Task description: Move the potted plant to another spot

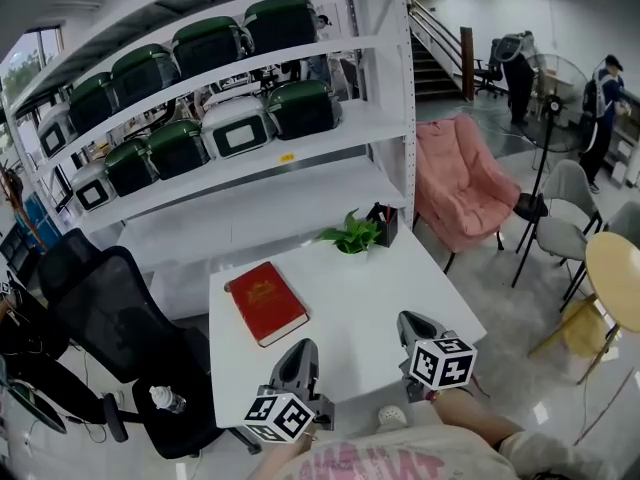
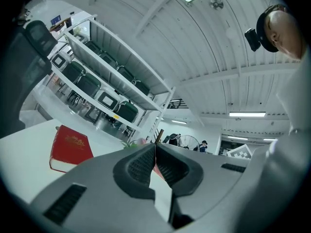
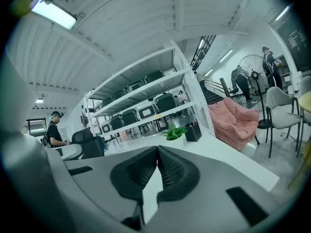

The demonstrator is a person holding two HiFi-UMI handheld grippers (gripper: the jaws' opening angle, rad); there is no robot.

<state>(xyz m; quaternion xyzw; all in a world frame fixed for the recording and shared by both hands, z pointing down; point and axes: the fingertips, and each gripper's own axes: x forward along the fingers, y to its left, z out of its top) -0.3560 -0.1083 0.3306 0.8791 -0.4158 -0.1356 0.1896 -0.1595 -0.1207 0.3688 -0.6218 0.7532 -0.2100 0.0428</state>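
Note:
A small potted plant [image 1: 352,236] with green leaves in a white pot stands at the far edge of the white table [image 1: 370,298]; in the right gripper view the plant [image 3: 175,132] shows beyond the jaws. My left gripper [image 1: 300,353] is shut and empty at the table's near edge, well short of the plant. My right gripper [image 1: 412,325] hovers over the near right of the table, its jaws touching with nothing between them. In the left gripper view the left gripper [image 2: 155,147] hides all but a few leaves of the plant.
A red book [image 1: 267,302] lies on the table's left half. A black pen holder [image 1: 384,224] stands just right of the plant. White shelving [image 1: 230,118] with green cases rises behind the table. A black office chair [image 1: 110,313] is at the left, a pink armchair [image 1: 465,183] at the right.

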